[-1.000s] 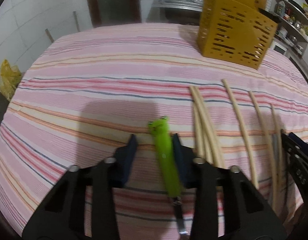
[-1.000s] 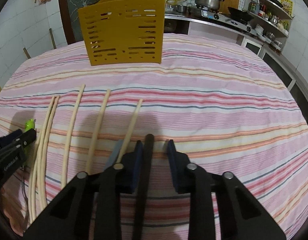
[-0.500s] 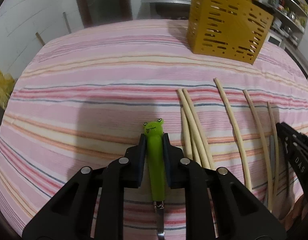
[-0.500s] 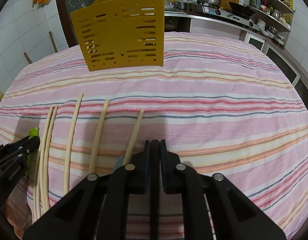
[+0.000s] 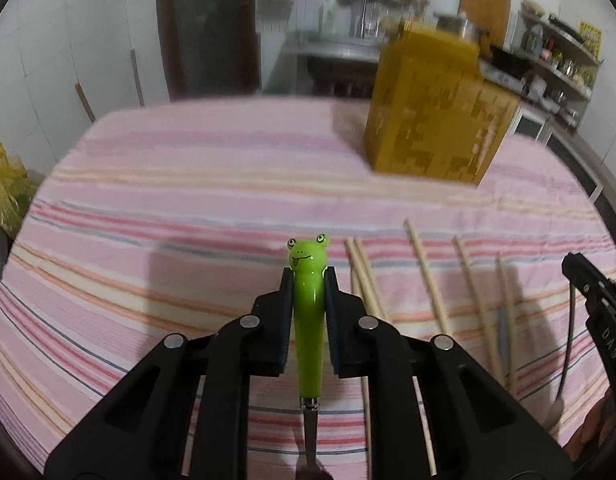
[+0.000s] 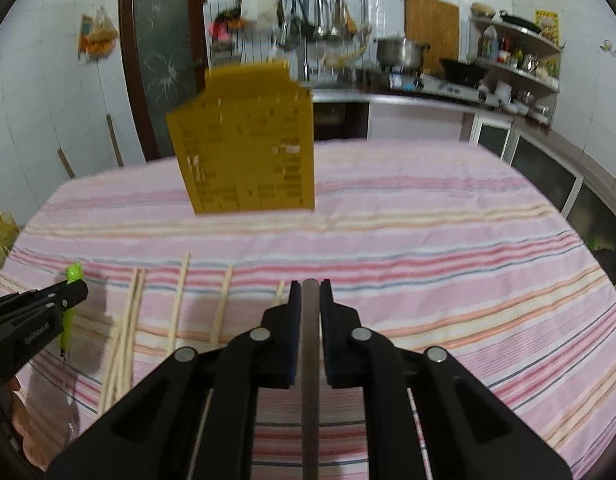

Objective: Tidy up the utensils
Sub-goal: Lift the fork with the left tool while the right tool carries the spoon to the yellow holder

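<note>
My left gripper [image 5: 308, 280] sits at the lower centre of its frame, its pads clamped on a green frog handle [image 5: 307, 320]. The frog's face pokes out just past the fingertips, and a metal shaft runs down from the handle to the bottom edge; what utensil it ends in I cannot tell. My right gripper [image 6: 309, 292] is likewise at lower centre of its own frame, pressed tight on a thin grey metal handle [image 6: 310, 360] that runs straight down between the fingers.

Both are raised above the striped cloth [image 5: 188, 208]. Wooden chopsticks [image 5: 428, 276] lie on it in a loose row, right of centre in the left view and left of centre in the right view [image 6: 178, 300]. The yellow slotted holder [image 6: 248, 152] stands upright further back, upper left of centre in the right view, upper right [image 5: 436, 120] in the left view, well apart from both grippers. It looks blurred in both frames.
</note>
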Available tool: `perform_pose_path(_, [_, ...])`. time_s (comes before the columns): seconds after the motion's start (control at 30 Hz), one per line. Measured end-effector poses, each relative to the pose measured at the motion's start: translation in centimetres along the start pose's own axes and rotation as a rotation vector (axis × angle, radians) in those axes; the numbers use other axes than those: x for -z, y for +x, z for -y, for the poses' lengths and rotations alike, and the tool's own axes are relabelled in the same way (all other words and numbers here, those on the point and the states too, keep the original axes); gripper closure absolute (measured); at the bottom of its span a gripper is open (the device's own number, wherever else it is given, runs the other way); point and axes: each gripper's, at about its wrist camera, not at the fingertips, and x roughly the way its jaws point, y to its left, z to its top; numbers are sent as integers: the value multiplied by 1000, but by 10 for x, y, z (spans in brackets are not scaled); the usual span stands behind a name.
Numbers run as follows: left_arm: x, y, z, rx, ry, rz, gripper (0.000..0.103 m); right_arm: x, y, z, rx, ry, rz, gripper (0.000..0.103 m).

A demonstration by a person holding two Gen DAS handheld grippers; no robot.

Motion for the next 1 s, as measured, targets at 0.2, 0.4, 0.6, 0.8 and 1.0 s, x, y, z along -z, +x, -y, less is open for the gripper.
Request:
perform_pose_path(0.2, [-8, -41, -5, 4, -2, 137, 89, -6, -29, 5, -8, 4, 115, 93])
perform_pose_path(0.4, [-9, -64, -6, 8, 3, 208, 89, -12, -34, 8, -9, 7, 147, 93])
perform_pose_path(0.6, [-11, -79, -6, -6, 4, 289, 89, -21, -36, 10, -14, -4, 170, 93])
perform_pose_path(0.8, [-19, -93, -7, 23, -8, 342, 90, -29, -38, 10, -22, -10, 214, 93])
perform_pose_path(1.0, [-34, -97, -1, 39, 3, 405, 90, -42, -32, 9, -19, -12, 282, 93])
